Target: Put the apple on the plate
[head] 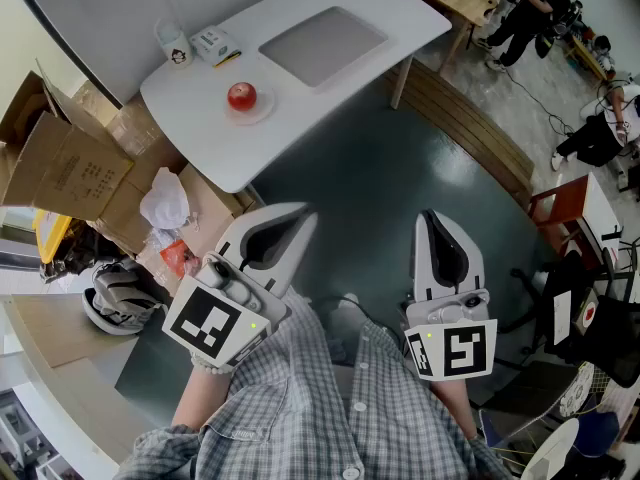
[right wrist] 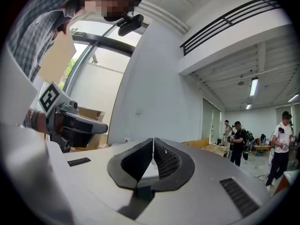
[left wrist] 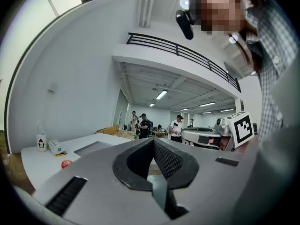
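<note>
Apple [head: 241, 94]: red, stem up, at about 11 o'clock in the head view. It rests on a small white plate [head: 263, 112], well apart from both tools.
Table [head: 200, 133]: white, and the plate lies on its near-left part. A small white bottle [head: 174, 46] and a small box [head: 212, 42] stand at about 10 o'clock from the apple. A grey inset panel [head: 322, 43] lies at 2 o'clock from it.
Left gripper [head: 297, 220]: jaws pressed together with nothing between them, held level close to the person's checked shirt.
Right gripper [head: 430, 218]: also closed and empty, level, just beside the left one at its 3 o'clock.
Task standing: by the look of it the apple already lies on the plate, so no carry seems left.
Risk, rolling: the plate looks shallow, so a knock to the table edge or a brush from a jaw could send the apple off it and towards the floor.
Risk, closed approach: jaws arriving together would push the fruit instead of enclosing it. They would need to spread first.
Risk, clutter: cardboard boxes [head: 70, 163] crowd the floor at 9 o'clock and could catch a foot on the way in.
</note>
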`<state>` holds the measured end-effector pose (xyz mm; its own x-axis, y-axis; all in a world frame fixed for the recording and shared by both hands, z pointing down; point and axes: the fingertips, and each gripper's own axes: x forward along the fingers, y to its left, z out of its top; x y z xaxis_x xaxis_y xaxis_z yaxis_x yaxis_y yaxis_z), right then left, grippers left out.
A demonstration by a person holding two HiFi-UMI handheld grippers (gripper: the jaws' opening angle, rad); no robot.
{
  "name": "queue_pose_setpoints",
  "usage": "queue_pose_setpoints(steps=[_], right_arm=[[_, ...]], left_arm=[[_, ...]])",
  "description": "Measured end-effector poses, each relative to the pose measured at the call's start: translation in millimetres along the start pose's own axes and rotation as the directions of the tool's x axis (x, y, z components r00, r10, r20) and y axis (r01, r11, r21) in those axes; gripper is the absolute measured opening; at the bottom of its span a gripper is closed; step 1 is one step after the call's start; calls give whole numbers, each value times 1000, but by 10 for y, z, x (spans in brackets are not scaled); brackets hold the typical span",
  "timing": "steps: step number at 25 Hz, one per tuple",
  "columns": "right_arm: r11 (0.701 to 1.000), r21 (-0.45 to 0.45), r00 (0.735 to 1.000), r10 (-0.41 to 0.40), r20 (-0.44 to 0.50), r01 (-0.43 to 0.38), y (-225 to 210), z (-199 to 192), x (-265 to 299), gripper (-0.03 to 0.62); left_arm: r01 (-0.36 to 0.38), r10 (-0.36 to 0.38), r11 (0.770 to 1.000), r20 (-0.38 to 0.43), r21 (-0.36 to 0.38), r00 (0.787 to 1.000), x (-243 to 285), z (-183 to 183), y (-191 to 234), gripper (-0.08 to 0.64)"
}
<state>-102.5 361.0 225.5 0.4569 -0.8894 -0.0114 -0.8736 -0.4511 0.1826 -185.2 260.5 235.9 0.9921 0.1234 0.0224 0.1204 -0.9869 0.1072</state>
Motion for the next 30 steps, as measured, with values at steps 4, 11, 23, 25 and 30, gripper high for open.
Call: queue_pose_setpoints(steps=[4,11,23,25,30], right_arm=[[1000,-11,1000,-4,-6,4,45,-10,34,26],[1000,-2,1000,-6,-1,6,145,24,42,26],[999,17,999,-43,-7,44,217,33,32,26],[999,13,999,-44,-14,44,201,16,24,26],[999,16,999,-35,-21,35,102,-46,88,26]], left_arm=[[-5,5,1000,11,-6,1000,-38,7,89,8],[-4,4,1000,17,-7,1000,-145,22,151,8],[2,-3,1000,23,6,1000,-326,41,256,8],[-1,1,1000,30,-1,1000,-313,46,269,8],[-10,10,1000,39,-3,999,-208,58,291,8]])
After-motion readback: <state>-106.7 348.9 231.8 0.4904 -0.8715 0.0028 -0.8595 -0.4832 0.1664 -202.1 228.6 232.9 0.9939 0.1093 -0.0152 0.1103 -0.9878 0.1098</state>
